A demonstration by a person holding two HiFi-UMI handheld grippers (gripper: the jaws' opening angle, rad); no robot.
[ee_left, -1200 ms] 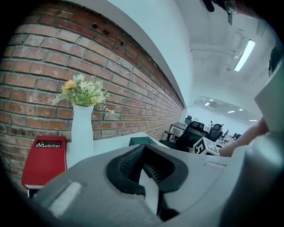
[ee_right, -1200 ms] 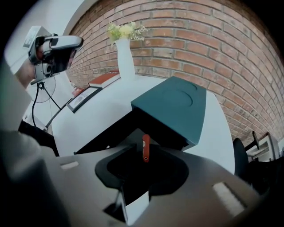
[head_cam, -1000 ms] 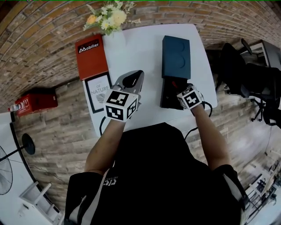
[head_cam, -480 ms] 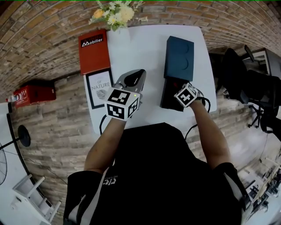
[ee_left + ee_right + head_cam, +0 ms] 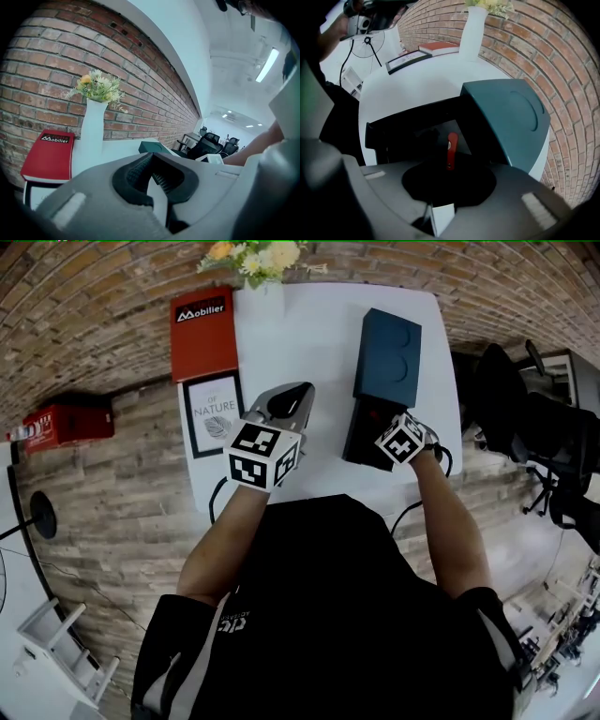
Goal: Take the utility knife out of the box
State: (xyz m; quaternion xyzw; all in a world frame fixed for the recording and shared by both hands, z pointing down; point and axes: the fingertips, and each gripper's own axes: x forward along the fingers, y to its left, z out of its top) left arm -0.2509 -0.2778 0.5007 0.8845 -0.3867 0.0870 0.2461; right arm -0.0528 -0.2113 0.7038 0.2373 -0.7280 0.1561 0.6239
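I see black box (image 5: pixel 410 119) open on bench (image 5: pixel 417 86), teal lid (image 5: pixel 506 117) over far end, red utility knife (image 5: pixel 451 150) inside. Right gripper (image 5: pixel 450 176) fingers just closing, apart, knife seemingly between. Left gripper (image 5: pixel 157 176) fingers together, empty.

The red utility knife (image 5: pixel 451 149) lies lengthwise inside the open, dark-lined teal box (image 5: pixel 506 117).

Lit brightly and evenly in the head view, near glare-white across the table (image 5: pixel 300 343). Bowed by fisheye distortion toward every rim; vignetted black at the corners of both gripper views. Washed pale around the ceiling strip lamp (image 5: pixel 264 65) at 2 o'clock, left gripper view. Sunk in deep shadow inside the box (image 5: pixel 403 126), right gripper view. Soft-focused toward 6 o'clock in both.
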